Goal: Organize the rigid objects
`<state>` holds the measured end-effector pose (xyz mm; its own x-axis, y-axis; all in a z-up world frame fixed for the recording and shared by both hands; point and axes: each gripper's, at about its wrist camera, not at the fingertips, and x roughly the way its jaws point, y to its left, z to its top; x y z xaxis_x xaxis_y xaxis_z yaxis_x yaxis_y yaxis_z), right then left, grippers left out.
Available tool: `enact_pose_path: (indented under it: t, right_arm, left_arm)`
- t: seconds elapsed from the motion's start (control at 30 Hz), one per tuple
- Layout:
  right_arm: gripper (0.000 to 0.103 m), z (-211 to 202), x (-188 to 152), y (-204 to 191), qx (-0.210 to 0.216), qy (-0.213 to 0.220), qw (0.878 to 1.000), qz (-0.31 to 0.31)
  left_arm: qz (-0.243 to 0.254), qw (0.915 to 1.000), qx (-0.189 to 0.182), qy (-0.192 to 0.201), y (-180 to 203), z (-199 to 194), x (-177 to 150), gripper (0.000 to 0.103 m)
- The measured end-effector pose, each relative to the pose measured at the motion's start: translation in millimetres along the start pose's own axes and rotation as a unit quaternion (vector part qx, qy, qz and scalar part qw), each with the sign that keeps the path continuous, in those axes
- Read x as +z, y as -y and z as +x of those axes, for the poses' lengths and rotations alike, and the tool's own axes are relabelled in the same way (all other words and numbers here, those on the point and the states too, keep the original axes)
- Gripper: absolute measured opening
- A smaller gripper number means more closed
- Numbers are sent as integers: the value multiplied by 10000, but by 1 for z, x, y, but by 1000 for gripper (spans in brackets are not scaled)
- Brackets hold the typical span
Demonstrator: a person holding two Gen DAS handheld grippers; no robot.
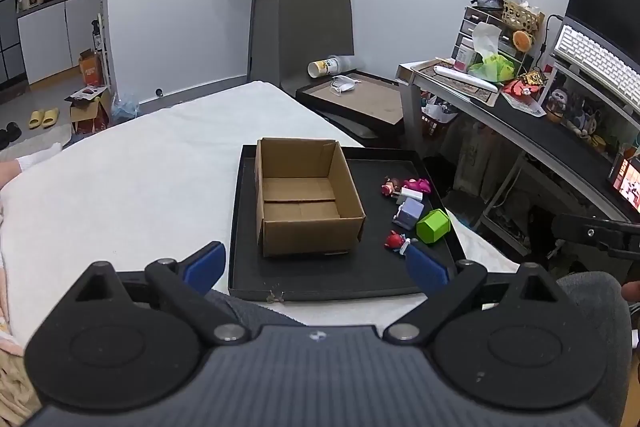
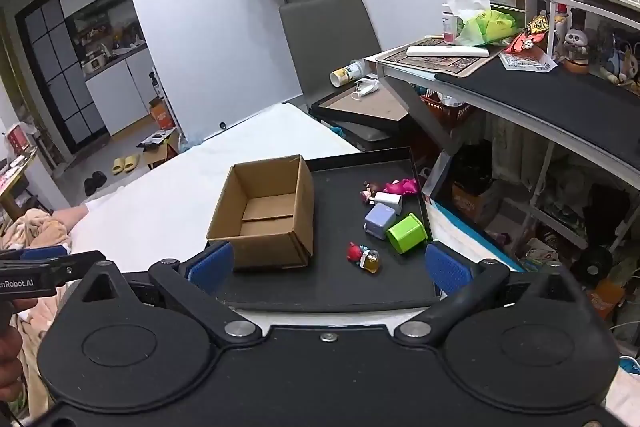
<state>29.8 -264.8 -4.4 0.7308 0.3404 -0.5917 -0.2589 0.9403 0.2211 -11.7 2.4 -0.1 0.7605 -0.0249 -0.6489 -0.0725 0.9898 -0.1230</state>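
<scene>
An open, empty cardboard box [image 1: 306, 195] [image 2: 266, 215] stands on the left half of a black tray [image 1: 320, 281] [image 2: 332, 287] on the white bed. To its right lie small toys: a green block [image 1: 433, 225] [image 2: 406, 233], a lilac cube [image 1: 410, 211] [image 2: 379, 218], a white block [image 2: 387, 201], a pink figure [image 1: 417, 184] [image 2: 400, 186], a doll [image 1: 389, 187] and a red figure [image 1: 396, 239] [image 2: 362, 256]. My left gripper [image 1: 316, 265] is open and empty, above the tray's near edge. My right gripper [image 2: 330, 263] is open and empty, just short of the toys.
The white bed [image 1: 140, 179] stretches left and back. A cluttered desk [image 1: 520, 107] [image 2: 540, 83] with a keyboard stands at the right. A grey chair [image 1: 316, 35] and a second tray [image 1: 360, 99] sit behind the bed. Part of the other gripper [image 2: 44, 269] shows at the left.
</scene>
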Motion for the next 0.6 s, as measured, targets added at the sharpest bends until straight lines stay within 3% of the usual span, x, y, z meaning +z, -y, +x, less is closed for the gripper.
enact_pose_path:
  t: [0.6]
  right_arm:
    - [103,-4,-7,-7,-13,-23,9999,-167]
  left_arm:
    - [6,10000,-53,25,1,-10,-3,96]
